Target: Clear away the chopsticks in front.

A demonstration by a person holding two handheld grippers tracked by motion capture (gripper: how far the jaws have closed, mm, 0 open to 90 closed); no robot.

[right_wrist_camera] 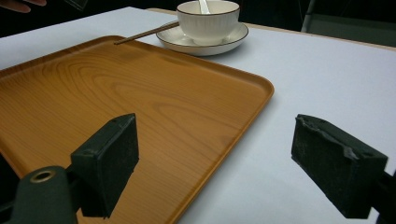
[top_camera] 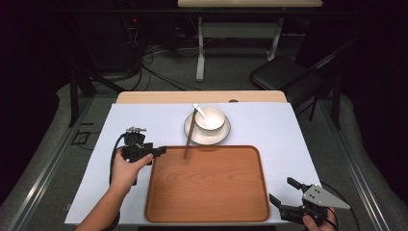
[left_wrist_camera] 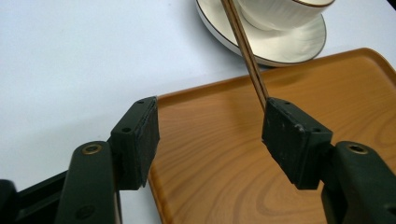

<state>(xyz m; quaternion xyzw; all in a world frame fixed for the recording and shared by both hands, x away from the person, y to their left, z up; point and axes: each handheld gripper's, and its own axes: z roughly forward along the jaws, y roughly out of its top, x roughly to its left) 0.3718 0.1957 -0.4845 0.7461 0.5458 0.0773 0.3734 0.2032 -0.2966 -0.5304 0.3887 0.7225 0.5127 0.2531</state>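
White sheeting covers the table (top_camera: 144, 125), with dark floor, cables and a folding chair (top_camera: 284, 72) behind it. Nearest the left gripper (top_camera: 161, 151) are the chopsticks (top_camera: 189, 137). They slant from the bowl's rim down across the saucer, and their tips reach over the tray's far edge. In the left gripper view the chopsticks (left_wrist_camera: 247, 56) run up from beside the right-hand pad, with nothing between the parted jaws.

From there, the bowl (top_camera: 210, 118) sits at about one o'clock on its saucer (top_camera: 192, 132), a white spoon (top_camera: 199, 110) resting inside. The wooden tray (top_camera: 207, 185) spreads toward five o'clock. The right gripper (top_camera: 284, 191) waits past the tray's near right corner, at about four o'clock, jaws apart and empty. No lettering or brand can be read anywhere.
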